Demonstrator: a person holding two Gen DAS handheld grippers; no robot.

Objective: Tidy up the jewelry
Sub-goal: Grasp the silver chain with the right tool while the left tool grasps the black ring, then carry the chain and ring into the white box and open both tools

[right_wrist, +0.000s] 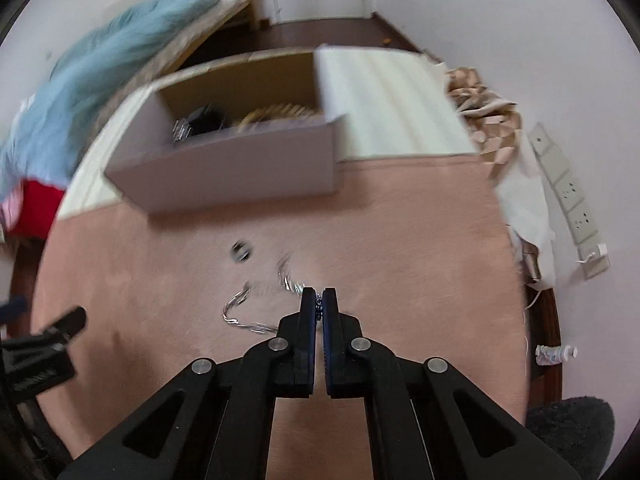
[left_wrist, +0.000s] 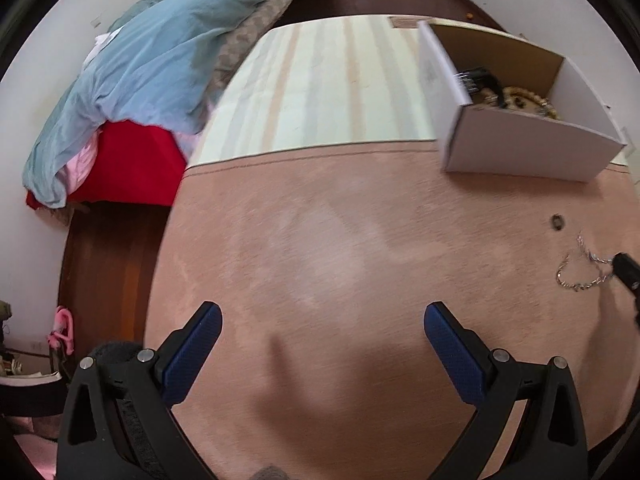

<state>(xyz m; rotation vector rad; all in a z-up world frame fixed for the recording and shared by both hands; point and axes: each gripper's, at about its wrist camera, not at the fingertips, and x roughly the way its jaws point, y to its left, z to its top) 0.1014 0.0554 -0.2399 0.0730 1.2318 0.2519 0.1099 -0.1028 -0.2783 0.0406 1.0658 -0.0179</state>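
A silver chain [right_wrist: 256,300] lies in loops on the pink cloth; it also shows at the right edge of the left wrist view [left_wrist: 580,272]. My right gripper [right_wrist: 319,300] is shut on one end of the chain, low over the cloth. A small dark ring [right_wrist: 241,251] lies just beyond the chain, also in the left wrist view [left_wrist: 556,223]. A white cardboard box [right_wrist: 240,176] stands farther back with a gold bangle [right_wrist: 276,114] and dark pieces inside; the box shows in the left wrist view too [left_wrist: 520,148]. My left gripper [left_wrist: 322,320] is open and empty over bare cloth.
The pink cloth [left_wrist: 320,240] covers the near table; a striped pale cloth [left_wrist: 320,80] lies behind. A bed with a blue duvet [left_wrist: 140,72] is at the left. Crumpled fabric [right_wrist: 488,120] and a wall socket strip [right_wrist: 568,196] are at the right.
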